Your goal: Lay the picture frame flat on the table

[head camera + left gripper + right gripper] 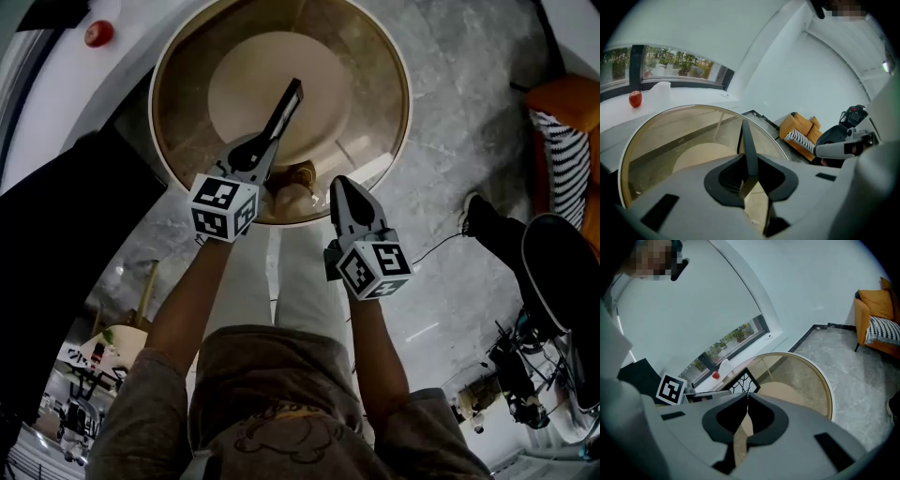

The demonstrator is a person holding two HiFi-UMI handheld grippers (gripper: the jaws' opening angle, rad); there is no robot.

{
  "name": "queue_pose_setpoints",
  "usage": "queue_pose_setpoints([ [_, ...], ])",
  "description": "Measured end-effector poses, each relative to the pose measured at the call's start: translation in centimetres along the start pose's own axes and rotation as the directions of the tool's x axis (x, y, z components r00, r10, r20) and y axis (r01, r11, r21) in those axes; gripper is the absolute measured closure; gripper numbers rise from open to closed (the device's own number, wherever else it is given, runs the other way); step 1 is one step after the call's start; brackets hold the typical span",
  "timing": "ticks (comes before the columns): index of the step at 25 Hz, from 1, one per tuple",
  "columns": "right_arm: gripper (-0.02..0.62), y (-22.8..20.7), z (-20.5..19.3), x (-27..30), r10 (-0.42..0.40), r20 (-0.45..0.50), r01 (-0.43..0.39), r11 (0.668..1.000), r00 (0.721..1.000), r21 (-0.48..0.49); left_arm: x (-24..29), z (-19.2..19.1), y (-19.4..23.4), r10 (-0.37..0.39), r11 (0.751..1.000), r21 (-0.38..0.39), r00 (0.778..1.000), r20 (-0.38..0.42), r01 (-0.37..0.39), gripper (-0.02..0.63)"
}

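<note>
We note daylight from the window (670,63), white walls (811,70) bright; head view dim, corners vignetted black. Faint glare streaks on the glass table (370,66). Fisheye bending edges; nearest foreground soft.

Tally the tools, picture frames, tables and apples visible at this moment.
tools: 2 (left tool, right tool)
picture frame: 1
glass table: 1
red apple: 1
total: 5
</note>
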State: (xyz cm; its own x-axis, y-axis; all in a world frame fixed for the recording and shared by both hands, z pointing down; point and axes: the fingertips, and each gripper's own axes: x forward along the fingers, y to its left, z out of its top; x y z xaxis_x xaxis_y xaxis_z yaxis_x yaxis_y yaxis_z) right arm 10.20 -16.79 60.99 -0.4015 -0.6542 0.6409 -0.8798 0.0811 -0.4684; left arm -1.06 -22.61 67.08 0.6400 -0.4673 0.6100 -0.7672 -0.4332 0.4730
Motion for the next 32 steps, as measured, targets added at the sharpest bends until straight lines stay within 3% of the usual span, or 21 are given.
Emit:
queue_pose_setpoints([
  [32, 0.575, 0.2, -1.3, 2.6, 0.019, -0.040, -0.018, 1.000, 0.999, 0.021, 2.0, -1.5, 1.5, -0.010, 0.998, -0.065, 0.999, -0.035, 0.007, 0.529],
])
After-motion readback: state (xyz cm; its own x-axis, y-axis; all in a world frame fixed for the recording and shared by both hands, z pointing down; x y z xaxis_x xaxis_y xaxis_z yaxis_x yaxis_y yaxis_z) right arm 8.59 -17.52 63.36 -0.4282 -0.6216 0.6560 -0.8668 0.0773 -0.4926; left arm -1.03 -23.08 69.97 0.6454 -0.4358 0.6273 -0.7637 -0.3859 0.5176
